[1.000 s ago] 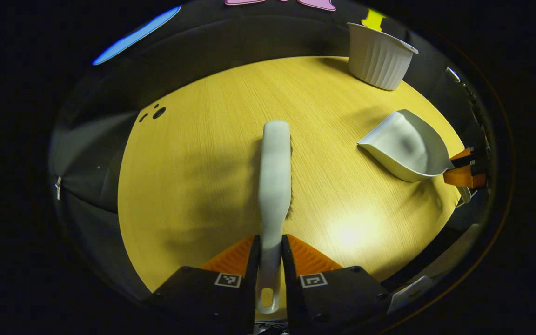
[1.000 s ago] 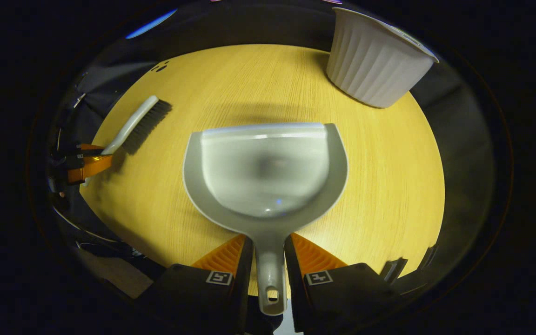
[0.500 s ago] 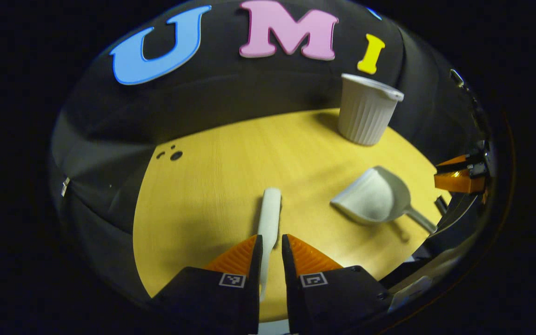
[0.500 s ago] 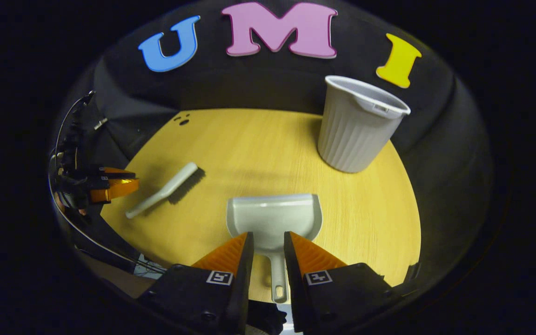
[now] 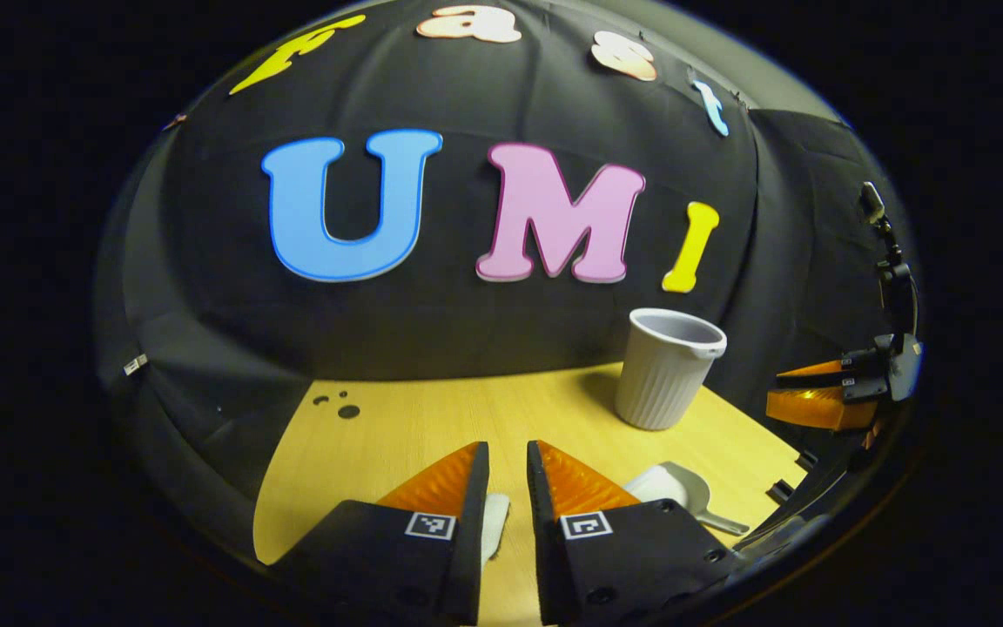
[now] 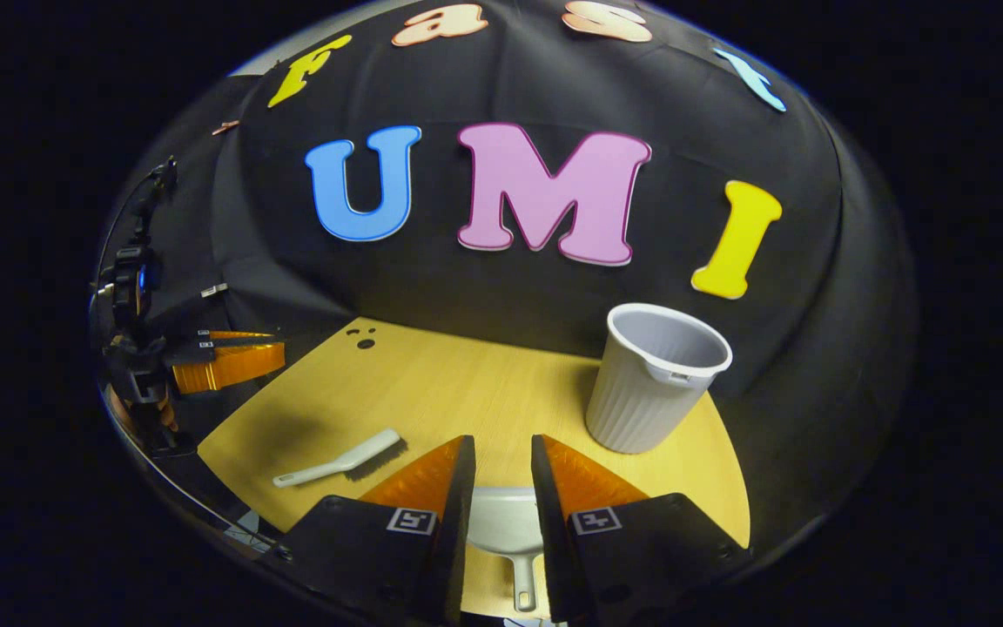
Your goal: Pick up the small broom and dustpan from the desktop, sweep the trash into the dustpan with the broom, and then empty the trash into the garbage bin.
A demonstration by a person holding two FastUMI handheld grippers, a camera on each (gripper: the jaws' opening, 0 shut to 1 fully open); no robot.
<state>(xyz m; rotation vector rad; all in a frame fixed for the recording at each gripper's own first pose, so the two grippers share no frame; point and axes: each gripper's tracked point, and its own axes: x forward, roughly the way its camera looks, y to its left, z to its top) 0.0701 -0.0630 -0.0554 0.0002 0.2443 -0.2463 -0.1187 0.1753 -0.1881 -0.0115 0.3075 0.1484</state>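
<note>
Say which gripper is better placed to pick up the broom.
Left. In the left gripper view, the broom lies just below the left gripper, in line with its jaws. The right gripper hovers over the dustpan instead, with the broom well off to its side.

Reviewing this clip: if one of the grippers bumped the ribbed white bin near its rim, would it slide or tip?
The bin would probably tip rather than slide: it stands upright on the table, taller than wide, and narrows toward its base. It looks like thin ribbed plastic and seems empty, so likely light. On its side, its round shape could let it roll.
</note>
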